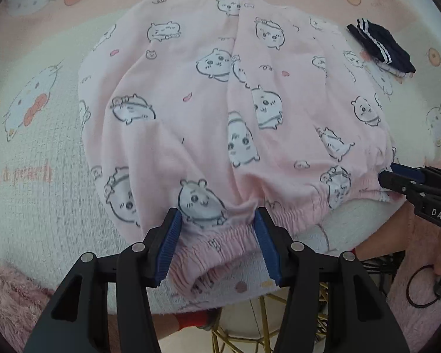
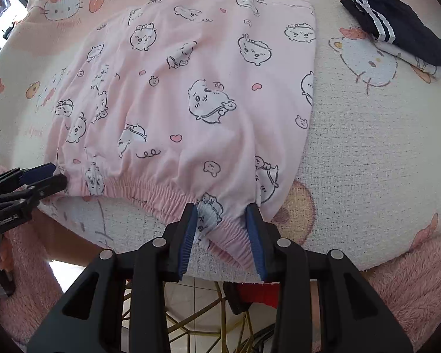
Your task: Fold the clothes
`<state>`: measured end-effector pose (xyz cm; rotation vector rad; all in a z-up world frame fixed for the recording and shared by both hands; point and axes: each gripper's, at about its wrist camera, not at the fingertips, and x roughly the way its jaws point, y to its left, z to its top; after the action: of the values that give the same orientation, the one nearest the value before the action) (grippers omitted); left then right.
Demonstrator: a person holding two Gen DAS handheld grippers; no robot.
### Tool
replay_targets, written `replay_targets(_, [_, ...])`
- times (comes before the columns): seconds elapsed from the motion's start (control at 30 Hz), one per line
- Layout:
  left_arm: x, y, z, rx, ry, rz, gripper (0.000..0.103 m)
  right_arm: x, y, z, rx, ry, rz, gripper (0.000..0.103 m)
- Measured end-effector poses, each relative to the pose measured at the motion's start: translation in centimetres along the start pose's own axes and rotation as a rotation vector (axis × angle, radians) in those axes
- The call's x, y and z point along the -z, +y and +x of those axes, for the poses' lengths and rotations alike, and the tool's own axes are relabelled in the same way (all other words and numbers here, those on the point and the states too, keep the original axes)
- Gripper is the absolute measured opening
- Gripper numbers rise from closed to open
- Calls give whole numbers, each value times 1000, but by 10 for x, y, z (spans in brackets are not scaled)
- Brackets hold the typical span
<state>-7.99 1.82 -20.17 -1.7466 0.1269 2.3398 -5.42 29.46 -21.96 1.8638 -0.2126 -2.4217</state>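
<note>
Folding step under way: one pink printed pair of shorts point(image 1: 220, 111) flat on the cartoon-print cloth point(image 1: 29, 147), waistband point(image 2: 161, 198) at the near table edge. Left gripper point(image 1: 217, 241) and right gripper point(image 2: 222, 235) each astride a waistband corner, blue pads spread, seemingly not yet pinching. Next, probably: close both, lift, carry the waistband toward the far hem. Count: two grippers, one folded dark garment point(image 2: 397, 26) well apart, far right.
</note>
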Motion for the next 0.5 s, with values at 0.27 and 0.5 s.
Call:
replay_targets(0.27, [-25, 25, -5, -100, -105, -87, 53, -11, 3, -7, 88, -99, -16, 35])
replay_targets(0.5, [6, 76, -44, 116, -68, -394, 53, 7, -28, -17, -54, -24, 150, 35])
